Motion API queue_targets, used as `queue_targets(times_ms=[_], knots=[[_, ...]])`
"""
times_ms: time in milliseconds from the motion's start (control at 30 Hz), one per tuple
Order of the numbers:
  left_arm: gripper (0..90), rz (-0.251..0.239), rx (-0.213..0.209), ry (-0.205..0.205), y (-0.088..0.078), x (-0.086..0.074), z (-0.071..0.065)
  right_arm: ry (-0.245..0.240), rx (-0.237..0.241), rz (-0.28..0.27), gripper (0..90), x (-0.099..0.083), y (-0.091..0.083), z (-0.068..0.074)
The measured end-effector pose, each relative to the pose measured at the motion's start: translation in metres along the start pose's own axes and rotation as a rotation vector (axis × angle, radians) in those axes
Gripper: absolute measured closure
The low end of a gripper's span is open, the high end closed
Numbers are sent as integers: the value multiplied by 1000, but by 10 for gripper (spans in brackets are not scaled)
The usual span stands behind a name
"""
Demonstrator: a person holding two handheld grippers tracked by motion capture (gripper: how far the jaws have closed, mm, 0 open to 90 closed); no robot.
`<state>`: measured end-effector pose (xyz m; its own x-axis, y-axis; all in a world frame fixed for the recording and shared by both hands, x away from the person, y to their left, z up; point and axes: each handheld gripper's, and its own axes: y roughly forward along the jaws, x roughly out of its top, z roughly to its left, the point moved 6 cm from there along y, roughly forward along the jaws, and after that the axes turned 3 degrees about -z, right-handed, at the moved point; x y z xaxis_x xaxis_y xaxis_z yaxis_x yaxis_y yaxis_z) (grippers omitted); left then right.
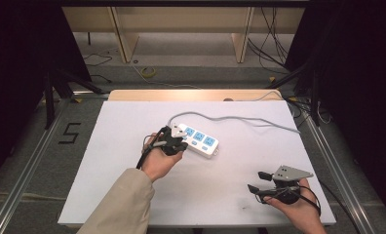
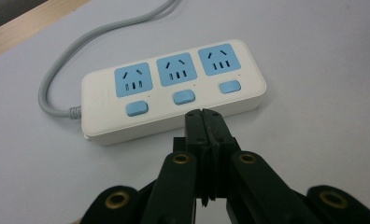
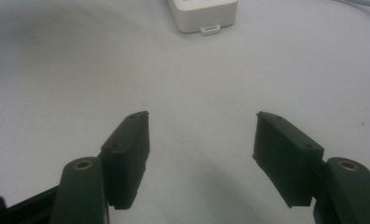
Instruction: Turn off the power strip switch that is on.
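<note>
Readable only at the left of the high view: a black "5" (image 1: 70,133), perhaps taped, on the grey floor (image 1: 30,161).

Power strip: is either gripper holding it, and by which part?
Nothing is held. The left gripper is shut and empty, tips by the power strip. The right gripper is open over bare table.

White table (image 1: 132,195) with wooden far edge, grey floor (image 1: 201,73) beyond it, wooden shelf legs (image 1: 125,41) at far wall, loose cables (image 1: 274,44) far right, yellow cable (image 1: 148,72) on floor, black "5" mark (image 1: 70,133) left, dark sides
</note>
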<state>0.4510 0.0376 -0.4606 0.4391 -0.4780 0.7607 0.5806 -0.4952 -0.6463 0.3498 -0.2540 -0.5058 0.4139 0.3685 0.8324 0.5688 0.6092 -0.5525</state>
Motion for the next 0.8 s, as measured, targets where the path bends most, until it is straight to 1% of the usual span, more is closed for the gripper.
queue_targets(times_ms=[433, 567, 633, 800], knots=[[899, -3, 4, 1, 5, 7, 0, 1, 0, 0, 368, 0, 0, 0], [899, 2, 6, 9, 7, 8, 1, 1, 0, 0, 368, 0, 0, 0], [899, 3, 13, 16, 9, 8, 1, 0, 0, 1, 368, 0, 0, 0], [900, 17, 14, 35, 11, 10, 0, 3, -1, 1, 368, 0, 0, 0]])
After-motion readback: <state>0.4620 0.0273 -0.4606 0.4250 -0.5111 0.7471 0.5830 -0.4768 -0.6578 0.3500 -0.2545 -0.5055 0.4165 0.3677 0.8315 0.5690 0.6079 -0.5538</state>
